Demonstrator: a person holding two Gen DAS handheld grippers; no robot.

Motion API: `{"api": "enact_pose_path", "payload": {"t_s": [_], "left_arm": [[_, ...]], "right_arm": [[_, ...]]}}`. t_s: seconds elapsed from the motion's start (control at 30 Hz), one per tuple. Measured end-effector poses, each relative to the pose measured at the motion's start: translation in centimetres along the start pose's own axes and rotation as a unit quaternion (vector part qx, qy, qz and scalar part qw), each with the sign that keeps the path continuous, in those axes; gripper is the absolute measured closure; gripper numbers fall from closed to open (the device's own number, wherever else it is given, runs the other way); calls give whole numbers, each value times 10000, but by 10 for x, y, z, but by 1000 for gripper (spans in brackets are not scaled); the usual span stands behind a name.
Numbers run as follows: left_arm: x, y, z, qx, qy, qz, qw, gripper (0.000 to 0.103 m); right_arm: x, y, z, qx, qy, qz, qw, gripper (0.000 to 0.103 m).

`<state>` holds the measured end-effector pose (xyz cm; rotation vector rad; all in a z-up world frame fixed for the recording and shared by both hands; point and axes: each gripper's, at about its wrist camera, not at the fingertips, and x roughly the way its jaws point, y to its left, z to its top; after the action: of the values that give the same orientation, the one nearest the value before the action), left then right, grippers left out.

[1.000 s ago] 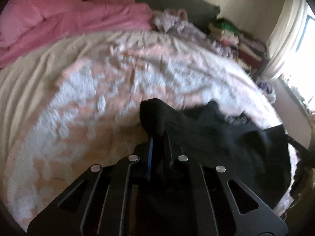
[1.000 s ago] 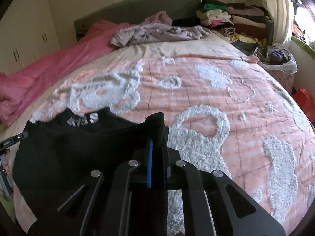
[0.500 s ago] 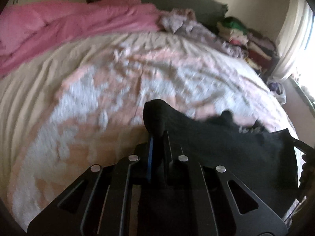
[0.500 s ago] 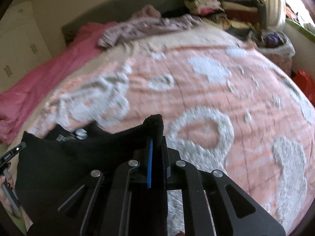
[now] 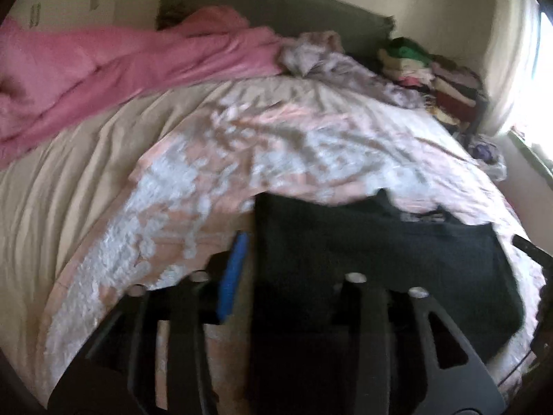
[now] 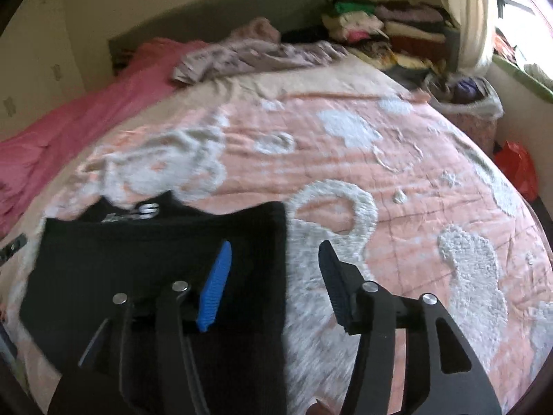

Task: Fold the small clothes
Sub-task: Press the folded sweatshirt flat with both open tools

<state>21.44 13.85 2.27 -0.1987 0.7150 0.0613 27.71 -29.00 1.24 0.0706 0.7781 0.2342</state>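
- Along the bed's left edge, a crumpled bright pink duvet (image 5: 114, 69), running back to a dark grey-green padded headboard (image 5: 276, 7).
- Covering most of the bed, a peach quilted bedspread with fluffy white tufted shapes (image 6: 363, 180).
- Near the bed's front edge, a flat-lying black knit garment with a white logo at its collar (image 6: 145, 263), spread smooth on the bedspread.
- Left tongs (image 5: 293, 269) low over the garment's left edge, spread apart and gripping nothing; blue pad (image 5: 233, 276) just left of the fabric, other finger lost against the black cloth.
- Right tongs (image 6: 273, 276) wide apart and empty, straddling the garment's right edge: left blue pad (image 6: 214, 287) above the cloth, right pad over bare bedspread.
- By the headboard, a rumpled pale lilac printed cloth (image 6: 249, 55).
- At far right, a stack of folded mixed-colour clothes (image 6: 380, 27) beside a cream curtain (image 6: 466, 17).
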Motion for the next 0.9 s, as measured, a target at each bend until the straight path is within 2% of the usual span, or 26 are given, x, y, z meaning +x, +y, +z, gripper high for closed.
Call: {"api": "enact_pose_path", "payload": {"t_s": [0.07,0.1,0.13,0.2,0.23,0.37,0.47,0.57,0.6,0.63,0.7,0.9], "left_arm": [[-11,-17,0,210,-28,-116,9997,66],[-14,-27,-3,329,19,-201,9993,61],[-14,-34,-5,373,82,-273,9989,51],[-9,-50,-16,428,336,-548,9970,47],[-6,-55,-20,474,405,-572,9964,46],[11,-67,-44,737,835,-454,9927,41],[19,-63,-60,658,1035,-396,9917,40],[18,-60,-73,665,949,-402,9924,40],[18,-59,-74,643,934,-419,9927,40],[18,-58,-75,617,920,-448,9928,40],[17,-57,-76,646,900,-475,9927,40],[13,-59,-76,616,863,-448,9934,39]], "right_arm": [[-12,14,-4,-107,-52,266,9996,44],[-20,26,-8,-212,-104,421,9988,43],[-24,35,-11,-303,-133,480,9983,43],[-32,55,-17,-535,-160,629,9965,38],[-34,63,-20,-637,-151,694,9954,35],[-36,92,-37,-975,-37,768,9923,32],[-31,94,-49,-929,138,727,9929,32],[-16,81,-57,-741,461,455,9951,32],[-4,72,-63,-600,742,301,9950,32],[1,66,-68,-513,834,328,9947,32],[5,59,-75,-382,827,465,9948,32],[0,64,-76,-388,717,399,9959,31]]}}
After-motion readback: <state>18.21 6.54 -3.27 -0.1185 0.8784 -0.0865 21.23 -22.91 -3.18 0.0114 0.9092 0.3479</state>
